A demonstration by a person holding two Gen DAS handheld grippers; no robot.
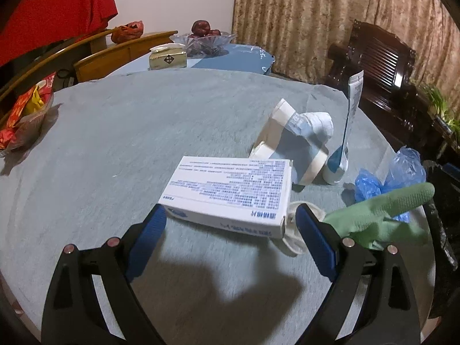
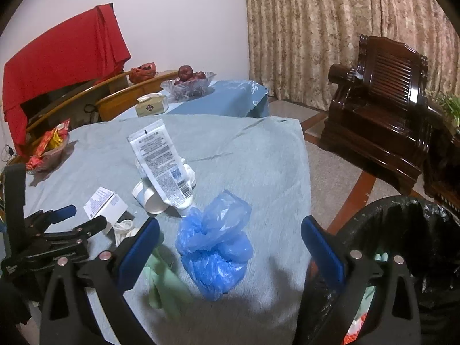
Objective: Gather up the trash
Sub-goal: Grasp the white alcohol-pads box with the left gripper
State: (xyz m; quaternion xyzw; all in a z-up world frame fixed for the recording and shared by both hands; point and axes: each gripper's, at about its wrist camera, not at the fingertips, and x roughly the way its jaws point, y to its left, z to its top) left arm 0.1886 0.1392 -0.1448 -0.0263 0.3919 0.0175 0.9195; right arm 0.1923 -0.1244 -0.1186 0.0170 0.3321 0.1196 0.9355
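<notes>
A white printed box (image 1: 230, 192) lies on the grey-blue tablecloth (image 1: 143, 132) between the fingertips of my open left gripper (image 1: 231, 215), not gripped. Behind it lie a crushed white paper cup (image 1: 290, 141) and an upright white tube (image 1: 345, 143). A green glove (image 1: 382, 215) and a crumpled blue plastic bag (image 1: 382, 178) lie to the right. In the right wrist view my right gripper (image 2: 230, 227) is open above the blue bag (image 2: 214, 244), with the tube (image 2: 164, 166), box (image 2: 105, 204) and left gripper (image 2: 57, 230) at left. A black-lined trash bin (image 2: 402, 247) stands at right.
A bowl of red snack packets (image 1: 23, 115) sits at the table's left edge. A tissue box (image 1: 168, 57) and a glass fruit bowl (image 1: 202, 38) stand on a far blue table. A dark wooden armchair (image 2: 382, 97) stands by the curtain. Wooden chairs stand at the left.
</notes>
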